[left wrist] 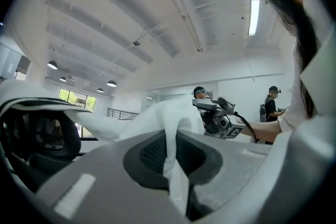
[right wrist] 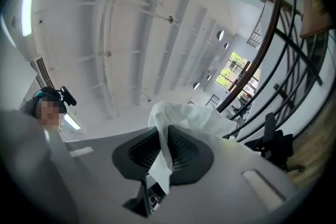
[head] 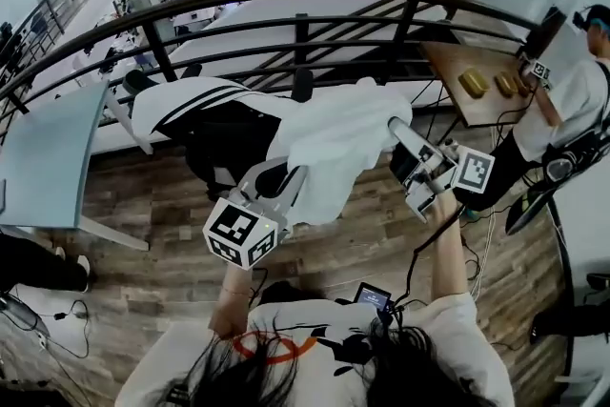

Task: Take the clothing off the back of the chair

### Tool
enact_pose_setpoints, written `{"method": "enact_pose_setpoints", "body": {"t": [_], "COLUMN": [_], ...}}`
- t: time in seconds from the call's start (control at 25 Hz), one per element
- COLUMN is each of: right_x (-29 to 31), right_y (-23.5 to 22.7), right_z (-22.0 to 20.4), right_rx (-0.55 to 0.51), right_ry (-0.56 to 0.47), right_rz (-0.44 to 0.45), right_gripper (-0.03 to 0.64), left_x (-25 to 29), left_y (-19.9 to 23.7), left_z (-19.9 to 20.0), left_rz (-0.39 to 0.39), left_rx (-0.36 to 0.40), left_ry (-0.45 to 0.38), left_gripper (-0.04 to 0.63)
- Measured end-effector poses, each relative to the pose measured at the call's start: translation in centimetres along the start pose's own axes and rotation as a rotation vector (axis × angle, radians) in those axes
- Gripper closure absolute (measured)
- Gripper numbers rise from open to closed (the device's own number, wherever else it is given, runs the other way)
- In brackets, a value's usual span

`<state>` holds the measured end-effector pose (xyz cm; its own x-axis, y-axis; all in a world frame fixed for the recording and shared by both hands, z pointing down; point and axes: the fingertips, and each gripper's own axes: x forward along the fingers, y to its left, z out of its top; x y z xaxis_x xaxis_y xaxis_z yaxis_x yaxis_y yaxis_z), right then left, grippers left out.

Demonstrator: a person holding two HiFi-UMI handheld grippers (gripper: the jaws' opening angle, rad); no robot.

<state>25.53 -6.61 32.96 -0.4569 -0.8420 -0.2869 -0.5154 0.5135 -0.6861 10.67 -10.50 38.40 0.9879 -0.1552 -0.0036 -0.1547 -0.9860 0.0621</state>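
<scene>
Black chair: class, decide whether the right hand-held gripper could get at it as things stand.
Probably not: the right hand-held gripper is shut on the white garment, which hangs between it and the black chair.

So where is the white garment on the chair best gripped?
Its near edge, pinched at two spread points from the person's side: the white garment hangs limp over the chair, so one hold may bunch it. The left gripper and right gripper are shut there.
</scene>
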Motion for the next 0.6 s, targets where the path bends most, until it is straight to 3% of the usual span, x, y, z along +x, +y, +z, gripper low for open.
{"method": "enact_pose_setpoints", "body": {"t": [0.36, 0.6], "right_x": [-8.7, -13.4], "right_y": [-0.5, -1.4], "right_z": [1.7, 0.3], "right_rx": [-0.033, -0.069], "right_ry": [-0.012, 0.015], "right_rz": [-0.138, -0.247], "right_gripper": [0.555, 0.555], "left_x": [4.9, 7.1], "left_y": [-6.7, -10.4], "left_z": [-0.3, -1.6], "left_rz": [-0.05, -0.066], "left_rx": [-0.065, -0.136], "left_ry": [-0.018, -0.021], "left_gripper": [0.466, 0.466]}}
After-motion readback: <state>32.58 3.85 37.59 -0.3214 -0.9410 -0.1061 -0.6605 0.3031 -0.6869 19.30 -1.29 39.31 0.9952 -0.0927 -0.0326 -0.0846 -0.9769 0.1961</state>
